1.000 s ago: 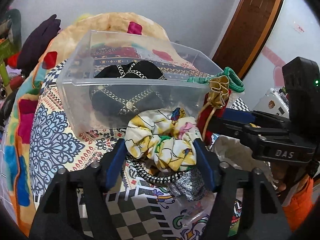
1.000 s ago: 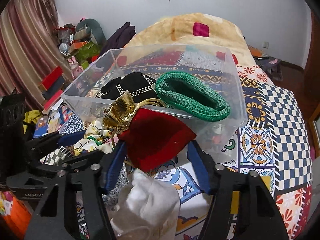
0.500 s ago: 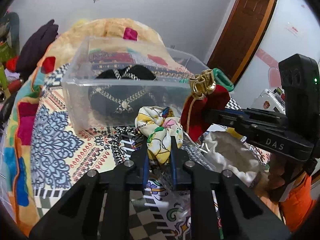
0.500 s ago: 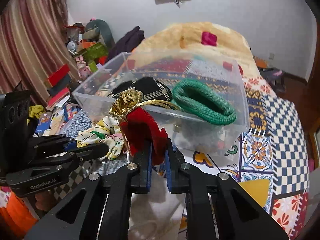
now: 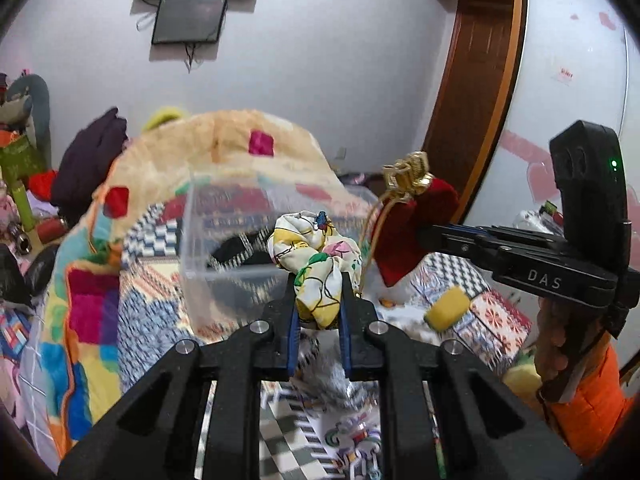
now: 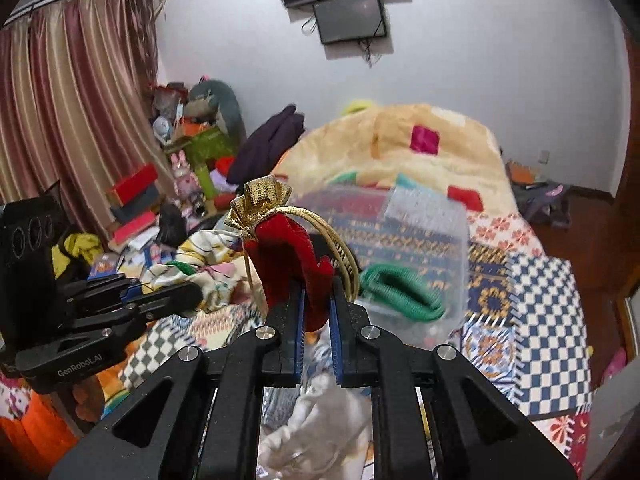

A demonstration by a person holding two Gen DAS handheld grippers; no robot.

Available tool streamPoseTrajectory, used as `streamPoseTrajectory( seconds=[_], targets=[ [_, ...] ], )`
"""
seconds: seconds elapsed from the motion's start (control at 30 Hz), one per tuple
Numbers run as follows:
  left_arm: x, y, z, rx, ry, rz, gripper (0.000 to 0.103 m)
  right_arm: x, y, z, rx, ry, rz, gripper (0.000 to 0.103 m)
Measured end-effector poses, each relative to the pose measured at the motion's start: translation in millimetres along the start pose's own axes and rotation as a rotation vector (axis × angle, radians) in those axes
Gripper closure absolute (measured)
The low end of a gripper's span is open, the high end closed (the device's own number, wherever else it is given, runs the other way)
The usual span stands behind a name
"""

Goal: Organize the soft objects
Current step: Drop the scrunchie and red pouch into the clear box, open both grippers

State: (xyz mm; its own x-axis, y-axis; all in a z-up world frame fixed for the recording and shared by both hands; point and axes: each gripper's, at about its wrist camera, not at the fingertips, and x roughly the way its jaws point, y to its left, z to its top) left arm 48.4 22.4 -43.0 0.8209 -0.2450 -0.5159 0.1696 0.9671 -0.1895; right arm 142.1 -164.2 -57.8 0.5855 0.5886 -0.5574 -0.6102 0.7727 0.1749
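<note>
A dark screen (image 6: 350,16) is hanging on the white wall, striped curtains (image 6: 76,92) are draping left, and a wooden door (image 5: 476,80) is standing right.

scrunchie (image 5: 316,252): showing as soft printed cloth, matt
pouch (image 6: 292,256): looking like red velvet with a shiny gold cloth top
bin (image 6: 424,216): appearing as clear, smooth plastic
left gripper (image 5: 318,312): showing matt black plastic
door frame (image 5: 472,92): looking like glossy wood

Scrunchie (image 5: 316,256) left of pouch (image 5: 412,220), bin (image 5: 224,248) behind both.
</note>
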Motion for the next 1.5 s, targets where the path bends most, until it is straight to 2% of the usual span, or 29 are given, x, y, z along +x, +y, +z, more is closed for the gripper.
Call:
streamPoseTrajectory(
  seconds=[0.2, 0.37, 0.67, 0.9, 1.0, 1.17, 1.3, 1.4, 1.47, 1.5],
  targets=[
    [3.1, 4.3, 23.6, -0.009, -0.071, 0.032, 0.087, 2.0, -6.0, 16.8, 0.033, -0.055, -0.048, 0.093],
    [18.9, 10.8, 37.9, -0.012, -0.083, 0.06, 0.087, 17.0, -9.4, 24.2, 0.044, -0.049, -0.087, 0.093],
    [67.1, 16.4, 40.6, -0.02, 0.007, 0.084, 0.087, 46.8, -16.5, 21.3, 0.052, 0.044, -0.127, 0.093],
    [93.7, 21.0, 33.3, -0.021, 0.09, 0.092, 0.087, 55.4, -18.1, 17.1, 0.052, 0.088, -0.121, 0.093],
    [96.4, 21.0, 31.2, -0.021, 0.105, 0.093, 0.085, 55.5, -17.1, 16.8, 0.048, 0.095, -0.114, 0.084],
    [90.9, 17.8, 33.4, -0.012, 0.093, 0.088, 0.076, 47.7, -15.8, 16.6, 0.044, 0.074, -0.108, 0.05],
    [79.3, 12.5, 36.4, 0.001, 0.067, 0.084, 0.069, 37.3, -16.7, 18.1, 0.055, 0.053, -0.095, 0.047],
    [67.8, 8.2, 38.4, 0.007, 0.042, 0.082, 0.058, 28.0, -18.3, 19.5, 0.066, 0.04, -0.079, 0.041],
    [59.7, 6.2, 39.2, 0.012, 0.025, 0.081, 0.045, 20.9, -18.4, 20.3, 0.066, 0.029, -0.073, 0.035],
    [55.3, 5.0, 39.3, 0.015, 0.016, 0.081, 0.042, 17.3, -18.0, 20.6, 0.065, 0.024, -0.071, 0.033]
  ],
)
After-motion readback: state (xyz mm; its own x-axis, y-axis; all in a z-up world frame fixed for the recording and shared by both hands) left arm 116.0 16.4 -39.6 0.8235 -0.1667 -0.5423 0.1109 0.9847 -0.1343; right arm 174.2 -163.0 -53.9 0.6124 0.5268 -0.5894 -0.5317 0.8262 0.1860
